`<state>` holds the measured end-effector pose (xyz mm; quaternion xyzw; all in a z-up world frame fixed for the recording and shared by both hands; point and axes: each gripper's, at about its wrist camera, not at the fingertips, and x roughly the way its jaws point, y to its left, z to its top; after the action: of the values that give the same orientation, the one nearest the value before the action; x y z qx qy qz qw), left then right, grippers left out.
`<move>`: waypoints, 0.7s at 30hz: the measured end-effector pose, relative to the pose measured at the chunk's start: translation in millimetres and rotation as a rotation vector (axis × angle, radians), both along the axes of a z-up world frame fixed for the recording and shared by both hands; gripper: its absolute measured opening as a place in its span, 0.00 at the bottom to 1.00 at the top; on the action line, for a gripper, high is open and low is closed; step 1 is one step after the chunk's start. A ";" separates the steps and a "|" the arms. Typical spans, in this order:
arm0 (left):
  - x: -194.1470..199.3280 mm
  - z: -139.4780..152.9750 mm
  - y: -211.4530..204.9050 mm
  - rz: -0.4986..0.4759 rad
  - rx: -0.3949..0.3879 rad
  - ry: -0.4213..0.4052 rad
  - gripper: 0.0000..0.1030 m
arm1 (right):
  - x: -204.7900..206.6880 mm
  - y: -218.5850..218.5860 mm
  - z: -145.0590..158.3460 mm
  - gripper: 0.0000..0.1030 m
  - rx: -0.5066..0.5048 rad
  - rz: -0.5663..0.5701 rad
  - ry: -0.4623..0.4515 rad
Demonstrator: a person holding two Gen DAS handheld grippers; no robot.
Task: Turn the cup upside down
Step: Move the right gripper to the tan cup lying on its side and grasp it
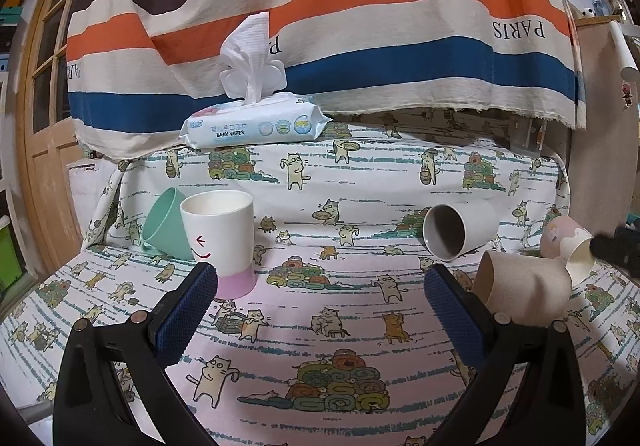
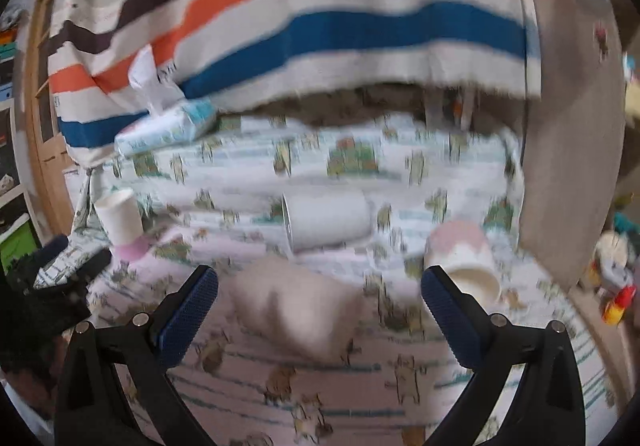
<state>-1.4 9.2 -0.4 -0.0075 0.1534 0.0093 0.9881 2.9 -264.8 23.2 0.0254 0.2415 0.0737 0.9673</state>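
Observation:
A white cup with a pink base and smiley face (image 1: 222, 242) stands upright on the cat-print cloth; it also shows in the blurred right wrist view (image 2: 120, 222). A grey-white cup (image 1: 452, 232) (image 2: 326, 220) lies on its side. A beige cup (image 1: 520, 292) (image 2: 296, 306) lies on its side. A pink and cream cup (image 1: 566, 246) (image 2: 460, 258) lies tilted. A mint green cup (image 1: 164, 224) leans behind the white cup. My left gripper (image 1: 320, 282) is open and empty, near the white cup. My right gripper (image 2: 320, 282) is open and empty, with the beige cup between its fingers ahead.
A pack of baby wipes (image 1: 256, 122) (image 2: 168, 126) sits on the raised back ledge under a striped hanging cloth (image 1: 320, 6). A wooden door (image 1: 44, 106) is at the left. The other gripper (image 1: 618, 246) shows at the right edge.

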 end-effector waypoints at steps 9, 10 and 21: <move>1.5 -0.9 -1.7 -0.013 0.006 0.009 1.00 | 14.5 -12.2 -1.8 0.99 -0.009 0.066 0.083; 1.6 -0.9 -1.5 -0.012 0.005 0.009 1.00 | 17.2 -10.5 -0.6 0.99 -0.018 0.086 0.089; 1.6 -1.0 -0.5 -0.003 0.004 0.004 1.00 | 86.6 50.4 -9.6 0.99 -0.309 0.467 0.278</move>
<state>0.1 8.7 -1.4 -0.0051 0.1554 0.0080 0.9878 89.5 -214.4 13.6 -0.1682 0.3791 0.2520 0.8743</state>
